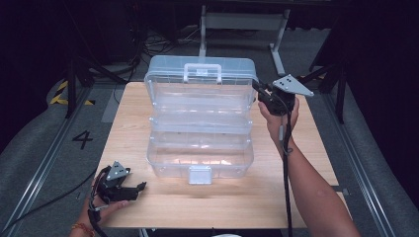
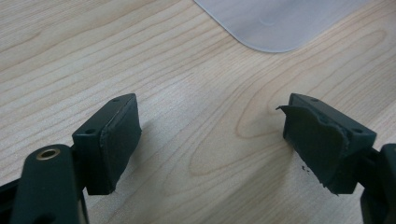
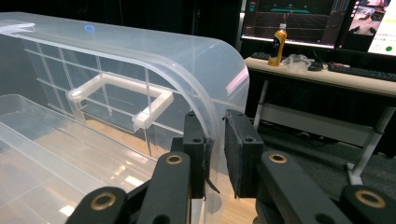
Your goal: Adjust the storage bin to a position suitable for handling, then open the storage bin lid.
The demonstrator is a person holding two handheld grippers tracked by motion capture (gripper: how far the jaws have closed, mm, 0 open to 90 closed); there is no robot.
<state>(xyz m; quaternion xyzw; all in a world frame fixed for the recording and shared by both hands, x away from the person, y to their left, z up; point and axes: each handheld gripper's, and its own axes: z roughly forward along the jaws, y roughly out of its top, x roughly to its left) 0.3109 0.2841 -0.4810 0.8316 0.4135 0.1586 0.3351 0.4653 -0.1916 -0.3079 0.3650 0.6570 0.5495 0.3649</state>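
Observation:
A clear plastic toolbox [image 1: 200, 160] stands open in the middle of the wooden table [image 1: 306, 163], its stepped trays spread out and its lid [image 1: 200, 74] raised at the back. My right gripper [image 1: 258, 89] is at the lid's right edge. In the right gripper view its jaws [image 3: 215, 135] straddle the curved rim of the lid [image 3: 116, 60] and are shut on it, with the lid's handle [image 3: 116, 93] beyond. My left gripper [image 1: 141, 190] rests near the table's front left corner. It is open [image 2: 210, 135] over bare wood, with a corner of the toolbox [image 2: 280, 23] ahead.
A white latch [image 1: 200, 174] sticks out from the toolbox's front wall. Behind the table stands a metal frame [image 1: 242, 22] with cables on the floor. A desk with monitors and an orange bottle [image 3: 279, 44] lies beyond the lid. Bare wood runs along the table's front.

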